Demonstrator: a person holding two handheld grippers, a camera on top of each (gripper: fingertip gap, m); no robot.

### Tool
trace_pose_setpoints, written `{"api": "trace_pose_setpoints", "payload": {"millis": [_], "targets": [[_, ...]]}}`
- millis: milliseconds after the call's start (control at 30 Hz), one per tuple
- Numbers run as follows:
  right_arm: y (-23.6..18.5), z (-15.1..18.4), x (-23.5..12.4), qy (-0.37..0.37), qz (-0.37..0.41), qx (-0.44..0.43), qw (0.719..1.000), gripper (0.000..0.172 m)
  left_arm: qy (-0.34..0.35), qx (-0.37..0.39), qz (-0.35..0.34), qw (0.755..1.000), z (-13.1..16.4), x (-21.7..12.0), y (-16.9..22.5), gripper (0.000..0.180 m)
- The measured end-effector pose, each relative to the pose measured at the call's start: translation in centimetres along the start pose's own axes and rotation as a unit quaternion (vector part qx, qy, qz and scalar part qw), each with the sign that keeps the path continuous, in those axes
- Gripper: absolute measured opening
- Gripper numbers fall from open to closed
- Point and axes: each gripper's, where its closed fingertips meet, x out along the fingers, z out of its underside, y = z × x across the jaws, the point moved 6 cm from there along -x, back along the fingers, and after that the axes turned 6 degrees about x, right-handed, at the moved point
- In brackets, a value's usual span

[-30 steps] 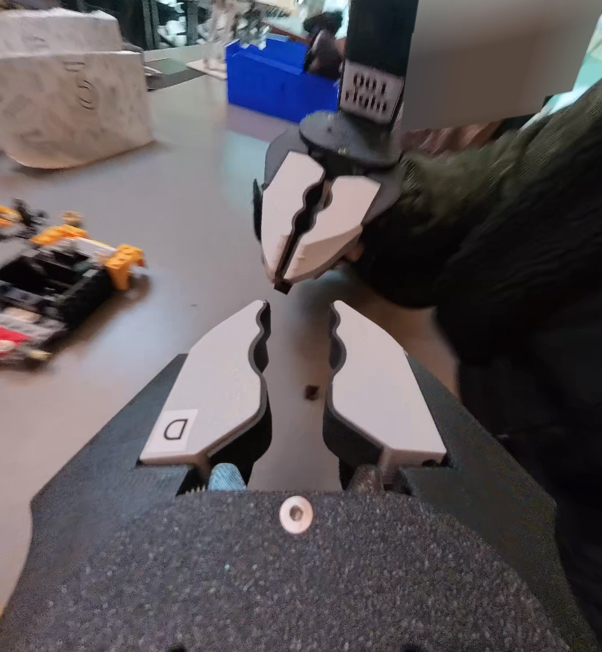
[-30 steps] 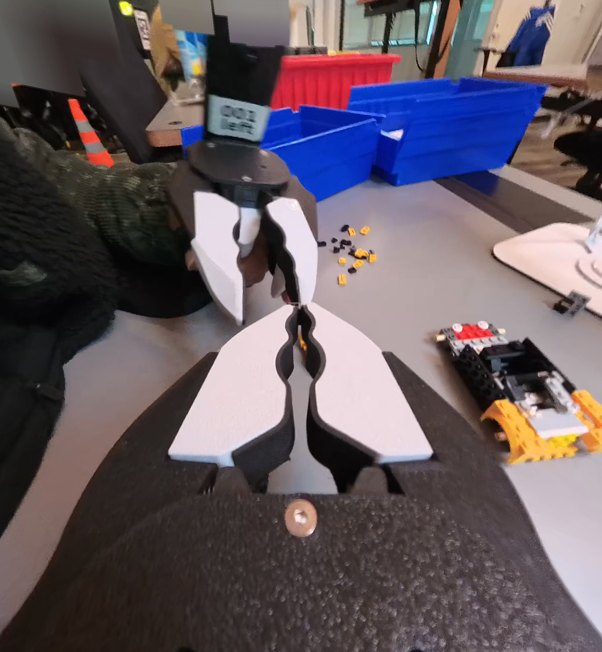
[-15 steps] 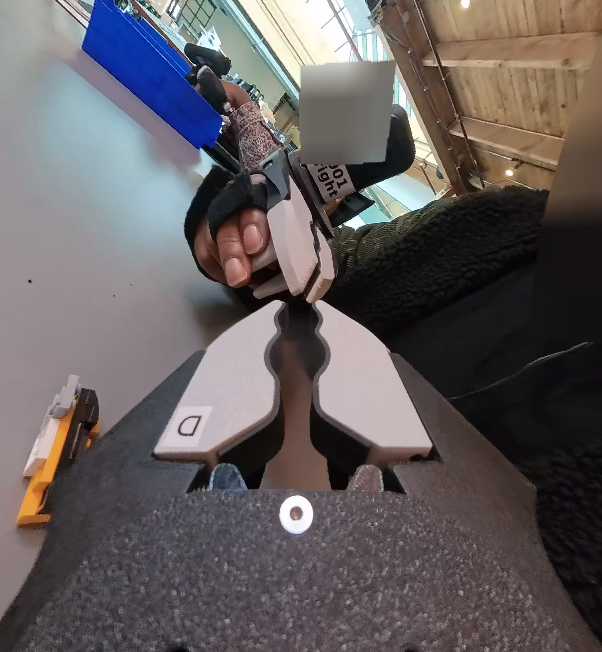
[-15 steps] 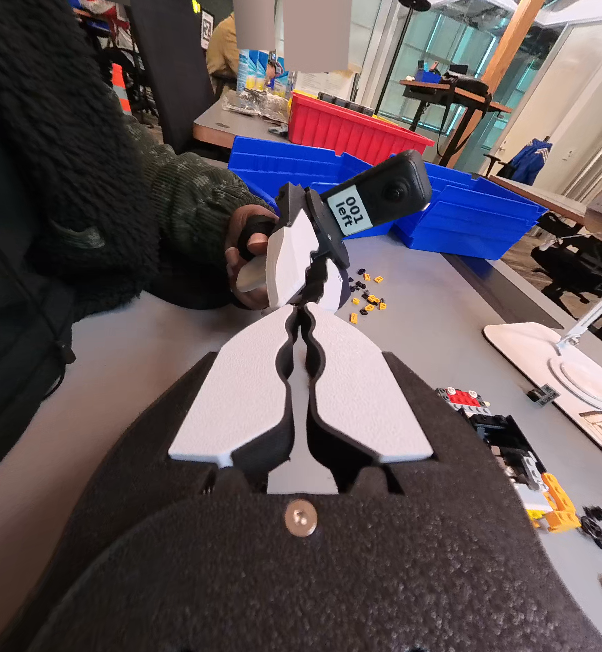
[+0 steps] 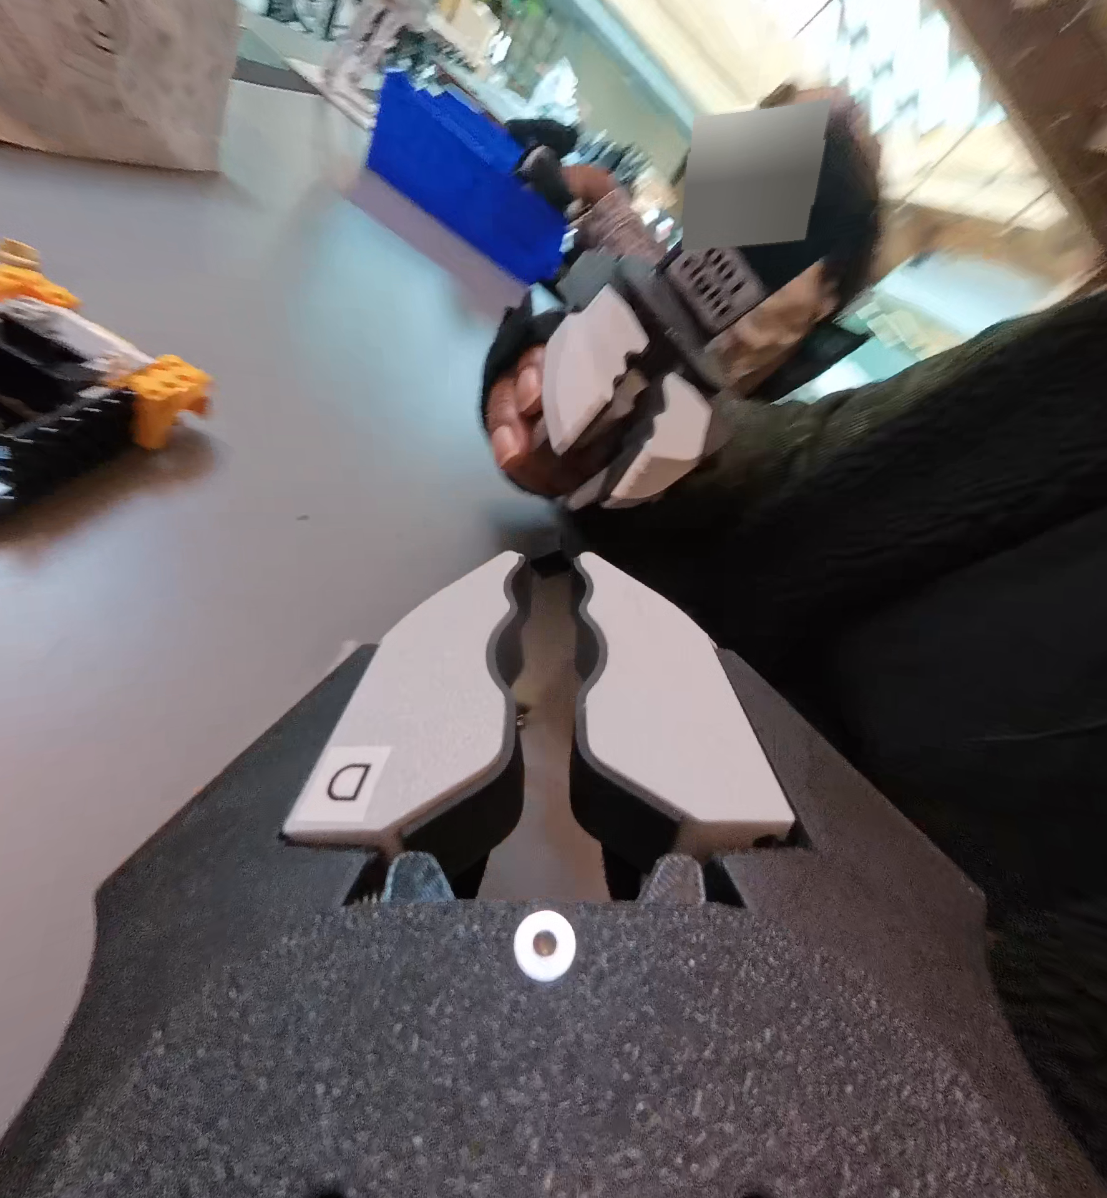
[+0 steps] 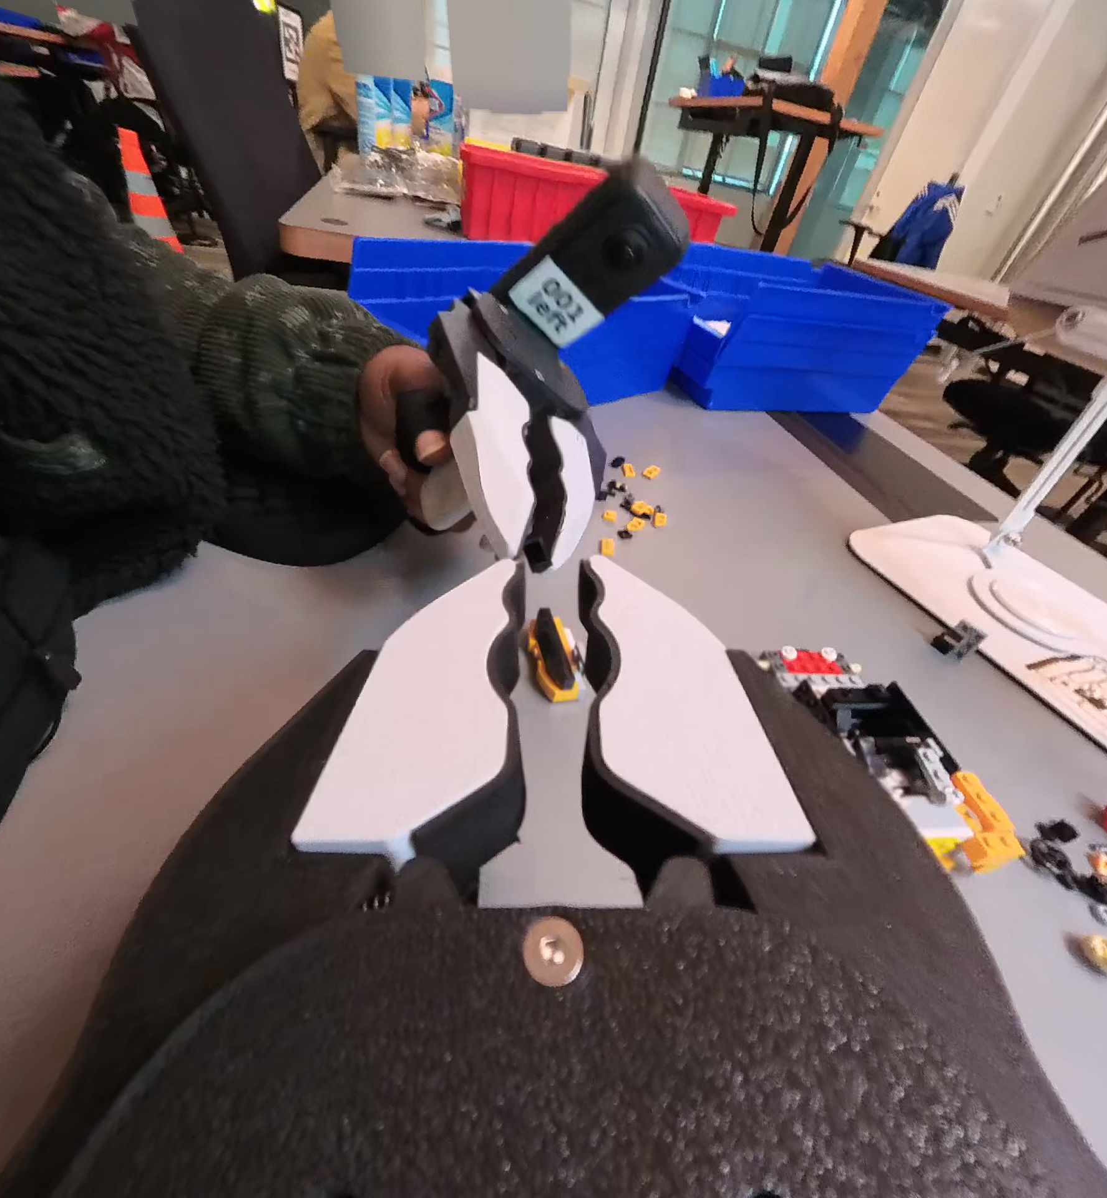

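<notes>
- The left gripper (image 6: 541,551) pinches a small black brick (image 6: 536,554) at its fingertips, held in the air above the grey table (image 6: 765,518).
- The right gripper (image 6: 551,570) stands open and empty, with its tips just beneath that brick.
- A yellow-and-black piece (image 6: 554,658) lies on the table, seen between the right fingers (image 6: 661,706), its long axis running near to far.

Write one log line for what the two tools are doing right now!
left tool: shut on black brick | right tool: open, holds nothing | yellow-black piece: on table under right tool

brick model (image 6: 881,732) on table (image 6: 765,538), bins (image 6: 797,343) behind
</notes>
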Motion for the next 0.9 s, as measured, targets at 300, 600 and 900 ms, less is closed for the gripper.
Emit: {"api": "trace_pose_setpoints", "payload": {"millis": [300, 600, 900], "targets": [[-2.1, 4.7, 1.9, -0.209, -0.094, 0.029, 0.973, 0.025, -0.117, 0.227, -0.141, 0.957, 1.0, -0.4, -0.2, 0.011], [-3.6, 6.5, 3.0, -0.313, -0.111, 0.002, 0.943, 0.025, -0.161, 0.295, -0.17, 0.926, 1.5, -0.6, -0.2, 0.011], [-3.7, 6.5, 3.6, -0.335, -0.107, -0.01, 0.936, 0.01, -0.212, 0.299, -0.246, 0.897, 1.7, -3.8, -1.8, 0.011]]}}
